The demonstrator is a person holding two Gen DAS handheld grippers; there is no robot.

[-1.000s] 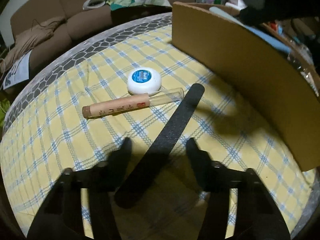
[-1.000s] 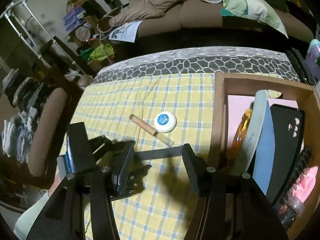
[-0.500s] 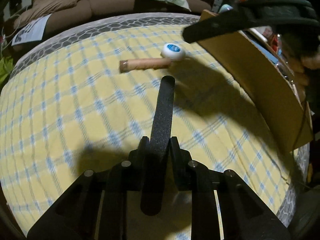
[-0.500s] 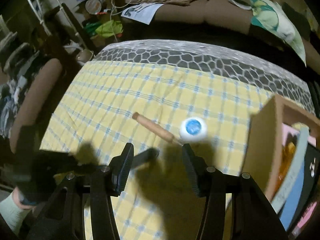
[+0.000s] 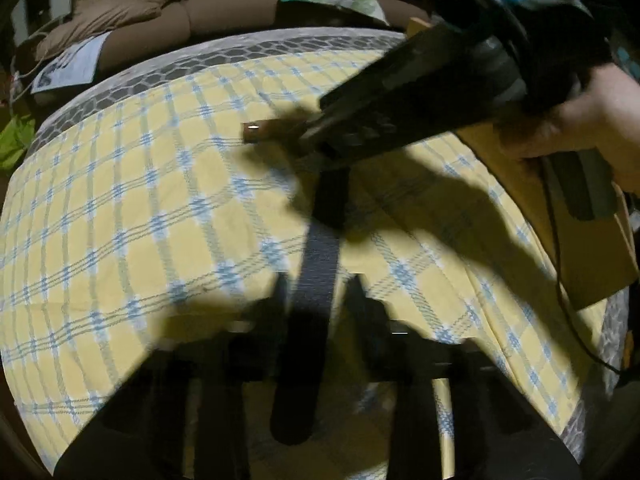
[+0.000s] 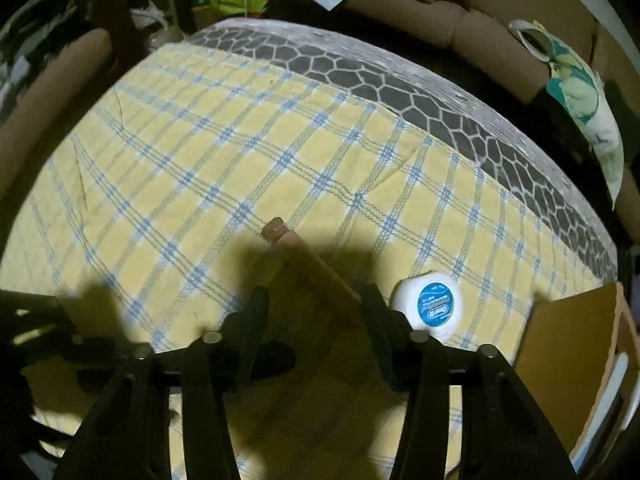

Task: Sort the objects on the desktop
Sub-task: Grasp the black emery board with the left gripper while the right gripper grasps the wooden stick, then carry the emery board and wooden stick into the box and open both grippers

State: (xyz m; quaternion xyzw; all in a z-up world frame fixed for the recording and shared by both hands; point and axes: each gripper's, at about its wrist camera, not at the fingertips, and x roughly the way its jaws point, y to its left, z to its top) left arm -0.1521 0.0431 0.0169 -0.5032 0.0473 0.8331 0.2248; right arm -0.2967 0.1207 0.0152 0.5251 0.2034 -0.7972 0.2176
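My left gripper (image 5: 318,296) is shut on a long black nail file (image 5: 316,256), which sticks out forward over the yellow checked cloth (image 5: 140,220). A brown tube with a cork end (image 6: 296,244) lies slantwise on the cloth. My right gripper (image 6: 316,312) hangs low over the tube, which lies between its closing jaws without either pad touching it. Just right of the right finger sits a white round floss box with a blue label (image 6: 434,308). In the left wrist view the right gripper (image 5: 320,140), held by a hand (image 5: 580,120), hides all but the tube's cork end (image 5: 256,132).
An open cardboard box (image 6: 580,360) stands at the cloth's right edge, also seen as the box's wall (image 5: 580,240) in the left wrist view. A grey honeycomb mat (image 6: 400,92) borders the cloth at the back. A brown sofa (image 5: 160,12) with a pillow lies beyond.
My left gripper closed on the nail file and now holds it. My right gripper swung from beside the box and came down over the tube, its jaws narrowing.
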